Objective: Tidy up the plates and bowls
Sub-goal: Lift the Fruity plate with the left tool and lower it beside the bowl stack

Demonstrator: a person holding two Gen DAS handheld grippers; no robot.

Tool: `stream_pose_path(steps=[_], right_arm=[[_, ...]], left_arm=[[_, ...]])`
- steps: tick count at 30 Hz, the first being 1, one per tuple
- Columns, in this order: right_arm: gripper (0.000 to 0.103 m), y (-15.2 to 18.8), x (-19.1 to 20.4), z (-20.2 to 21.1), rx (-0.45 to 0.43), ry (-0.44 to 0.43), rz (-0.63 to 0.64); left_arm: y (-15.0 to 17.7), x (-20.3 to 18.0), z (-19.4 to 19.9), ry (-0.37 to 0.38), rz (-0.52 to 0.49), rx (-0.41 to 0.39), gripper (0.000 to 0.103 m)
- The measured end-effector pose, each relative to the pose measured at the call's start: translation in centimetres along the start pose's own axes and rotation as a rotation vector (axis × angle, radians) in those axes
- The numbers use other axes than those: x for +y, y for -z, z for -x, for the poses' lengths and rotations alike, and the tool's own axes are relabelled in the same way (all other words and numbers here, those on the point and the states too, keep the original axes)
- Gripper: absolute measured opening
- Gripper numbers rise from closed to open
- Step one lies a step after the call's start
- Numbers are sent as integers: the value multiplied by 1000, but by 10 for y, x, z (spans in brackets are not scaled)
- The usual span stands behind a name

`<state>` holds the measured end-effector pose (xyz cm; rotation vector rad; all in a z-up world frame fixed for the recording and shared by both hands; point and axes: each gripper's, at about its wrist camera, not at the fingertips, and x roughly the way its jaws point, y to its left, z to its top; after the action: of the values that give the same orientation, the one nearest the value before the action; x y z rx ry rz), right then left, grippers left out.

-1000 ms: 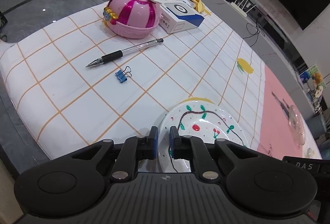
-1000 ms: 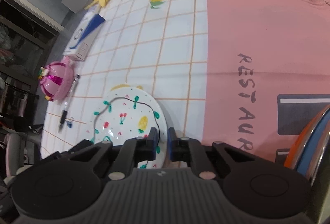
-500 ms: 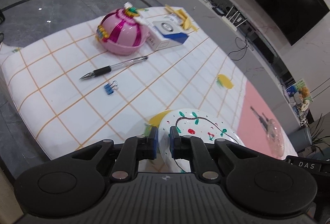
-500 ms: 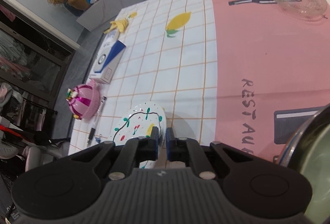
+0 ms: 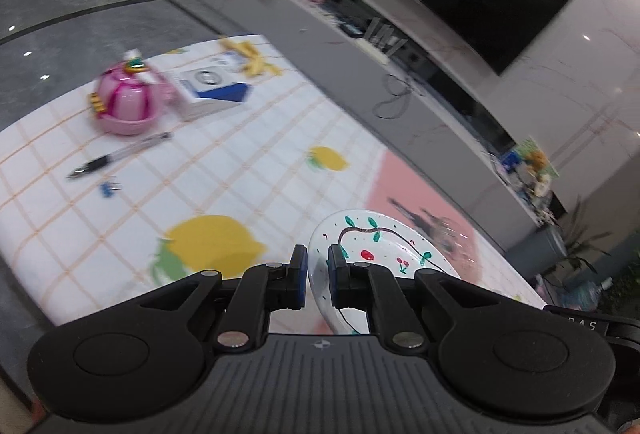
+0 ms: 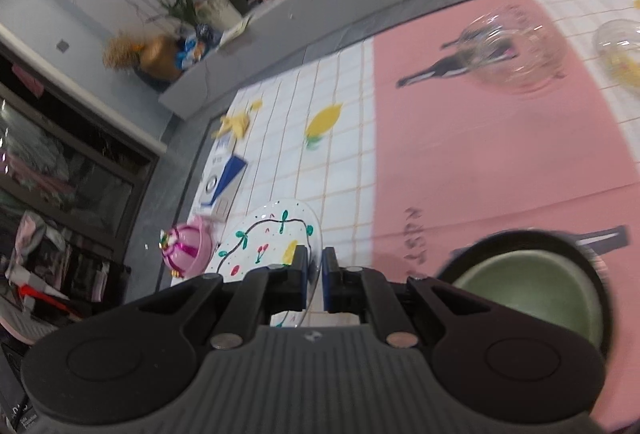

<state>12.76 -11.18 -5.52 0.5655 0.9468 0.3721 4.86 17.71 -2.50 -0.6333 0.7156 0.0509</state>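
Nearest in both wrist views, the painted plate (image 5: 384,250) is pinched by its rim from two sides: the left claw (image 5: 318,276) is clamped on one edge and the right claw (image 6: 315,276) is clamped on the opposite edge, blue pads pressed to the white ceramic. The plate is held clear of the table (image 5: 224,170), tilted, showing its green leaves, red cherries and dark looping line. Just to the right of the right claw, low in its view, a dark-rimmed bowl (image 6: 532,290) with a pale green inside sits on the pink part of the tablecloth. Below and left of the lifted plate, a large printed lemon (image 5: 212,244) shows on the white gridded cloth. Farther out on the white side lie a small blue binder clip (image 5: 107,188) and a pen (image 5: 116,156), well apart from the plate. Beyond them a pink domed toy case (image 5: 126,104) stands just beside a white and blue box (image 5: 210,90). On the pink side, a clear glass plate (image 6: 516,52) rests over a printed bottle shape, and another clear glass dish (image 6: 622,52) sits near it at the frame's right edge.
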Motion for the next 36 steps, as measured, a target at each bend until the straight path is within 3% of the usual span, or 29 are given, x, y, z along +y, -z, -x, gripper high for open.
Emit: stream_pose_path(steps=[11,19,25,36], right_arm=[[5,-14,-96,118,-186,68,-123],[5,-11,-179,192,-281,150,-219],[5,-3,-237,208,-272,176,-288],[5,19,-304,167,-171,205,-376]], left_arm=[[54,-116,-21,162,-166,97,11],[113,-191,-46,254,-299,212,11],[160,-216,-73,215,-362,286,11],[211,-222,-100,66,-447,328,12]])
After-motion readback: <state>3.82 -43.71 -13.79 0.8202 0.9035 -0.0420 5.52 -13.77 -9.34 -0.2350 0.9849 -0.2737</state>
